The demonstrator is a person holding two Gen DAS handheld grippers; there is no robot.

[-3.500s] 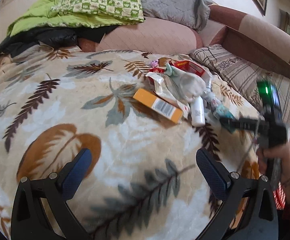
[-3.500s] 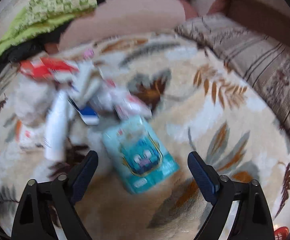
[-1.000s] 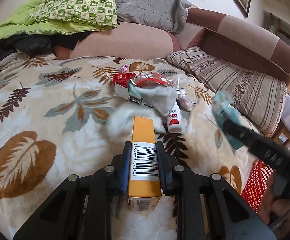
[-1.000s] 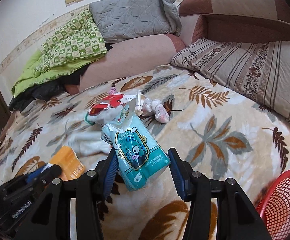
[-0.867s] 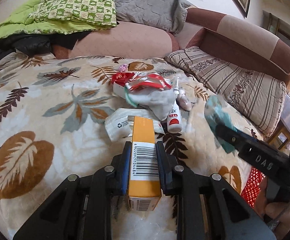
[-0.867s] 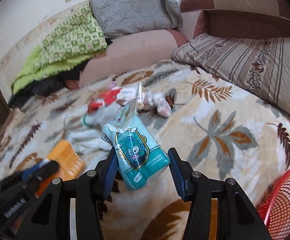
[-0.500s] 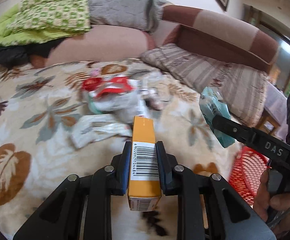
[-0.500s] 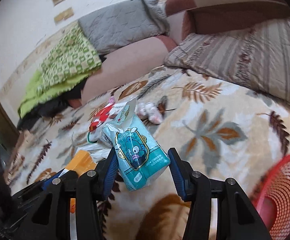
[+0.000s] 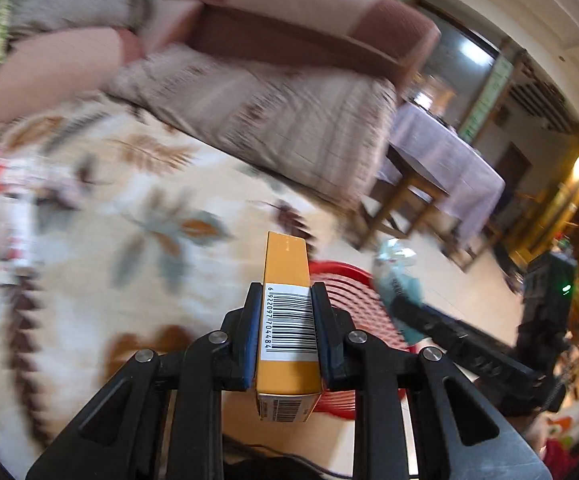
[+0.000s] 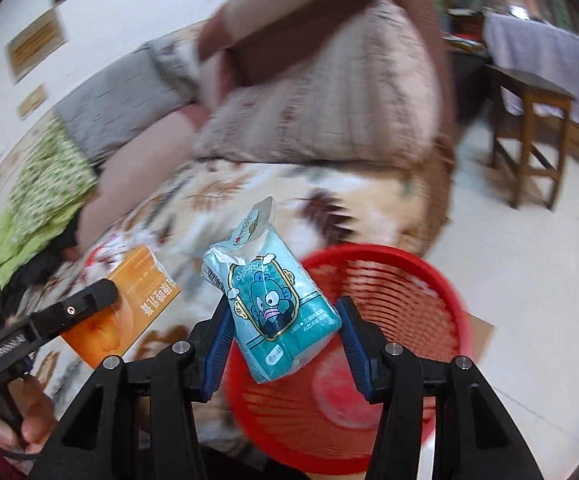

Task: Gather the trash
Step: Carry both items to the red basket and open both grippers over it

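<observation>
1. My left claw (image 9: 287, 328) is clamping a long orange cardboard box (image 9: 287, 280) with a white barcode label, its blue-padded fingers (image 9: 249, 336) pressing on both long sides.
2. My right claw (image 10: 283, 344) is squeezing a soft teal plastic tissue packet (image 10: 277, 304) printed with a cartoon face, its torn top flap sticking upward.
3. In the right wrist view, the packet is hanging over the round red plastic mesh basket (image 10: 409, 280), which is standing on the pale tiled floor (image 10: 529, 264).
4. In the left wrist view, the box's far end is reaching above that basket's near rim.
5. The basket is sitting just beside the bed's cream leaf-patterned blanket (image 9: 101, 248).
6. Blurred leftover wrappers (image 9: 5, 200) are lying on the blanket at far left.
7. A striped beige cushion (image 9: 289, 120) is resting at the bed's far side.
8. Beyond, a wooden desk with a lilac cloth (image 9: 441, 156) is standing on the floor.
</observation>
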